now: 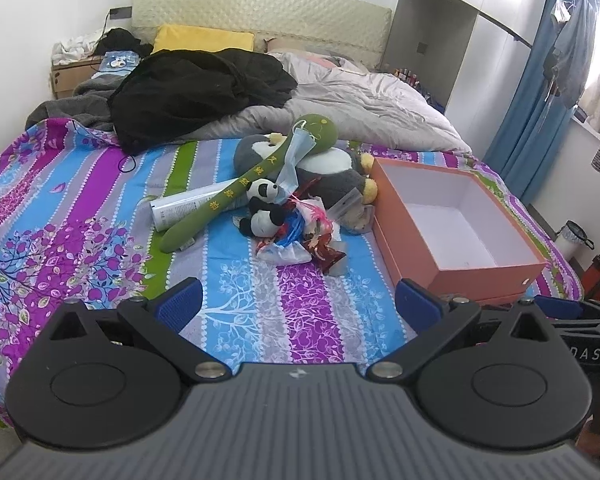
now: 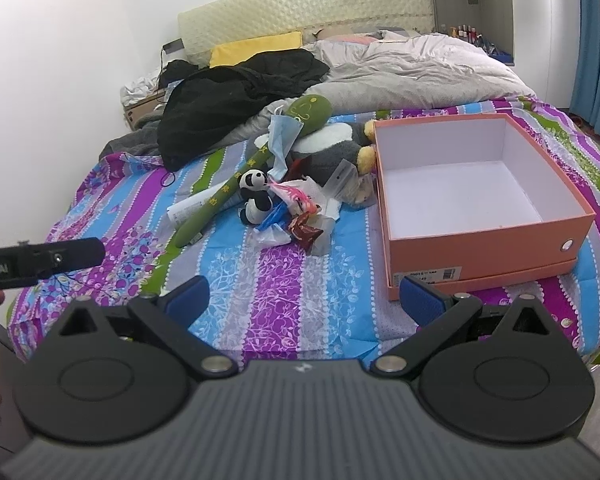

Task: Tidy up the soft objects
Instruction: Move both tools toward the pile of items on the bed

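Observation:
A heap lies mid-bed: a long green plush stick [image 1: 204, 216] [image 2: 216, 200] with a round green head, a small panda plush [image 1: 264, 210] [image 2: 255, 196], a grey-and-white penguin plush [image 1: 332, 176] [image 2: 328, 152], a blue face mask [image 1: 296, 160] [image 2: 282, 140] and crumpled wrappers [image 1: 308, 236] [image 2: 304, 220]. To its right sits an orange shoebox [image 1: 496, 274] [image 2: 480, 248], open with nothing inside. My left gripper [image 1: 298, 304] and my right gripper [image 2: 304, 300] both hover open above the near bed edge, well short of the heap, holding nothing.
The striped floral bedsheet [image 1: 100, 208] [image 2: 280, 280] covers the bed. A black garment [image 1: 196, 88] [image 2: 228, 104], grey duvet [image 1: 360, 104] [image 2: 420, 68] and yellow pillow [image 1: 204, 38] lie at the back. A white tube [image 1: 180, 206] sits under the green stick. Blue curtains [image 1: 532, 92] hang at right.

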The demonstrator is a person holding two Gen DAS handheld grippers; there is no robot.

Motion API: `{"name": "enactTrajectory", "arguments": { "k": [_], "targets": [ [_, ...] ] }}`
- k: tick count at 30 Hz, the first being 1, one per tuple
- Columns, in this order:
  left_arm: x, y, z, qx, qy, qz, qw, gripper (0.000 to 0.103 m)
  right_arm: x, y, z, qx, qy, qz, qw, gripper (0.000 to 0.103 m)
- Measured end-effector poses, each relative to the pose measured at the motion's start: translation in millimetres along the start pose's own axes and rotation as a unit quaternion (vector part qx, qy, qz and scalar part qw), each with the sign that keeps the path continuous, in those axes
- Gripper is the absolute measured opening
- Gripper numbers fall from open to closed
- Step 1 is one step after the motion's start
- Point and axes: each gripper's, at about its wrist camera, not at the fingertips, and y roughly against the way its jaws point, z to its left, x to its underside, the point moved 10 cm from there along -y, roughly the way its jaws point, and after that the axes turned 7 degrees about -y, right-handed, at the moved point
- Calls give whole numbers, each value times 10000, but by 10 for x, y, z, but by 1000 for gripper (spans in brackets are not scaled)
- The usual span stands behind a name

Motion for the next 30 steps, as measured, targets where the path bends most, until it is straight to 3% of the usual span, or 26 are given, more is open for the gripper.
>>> {"name": "enactTrajectory", "arguments": {
  "k": [15,30],
  "targets": [
    [50,-150,-49,81,-30,113,9999,103,33,-73,-83,159,-58,66,9998,103],
    [-40,-657,4,204,-174,423,9987,103,34,-380,-237,486,-296,203,9982,103]
  ]
}}
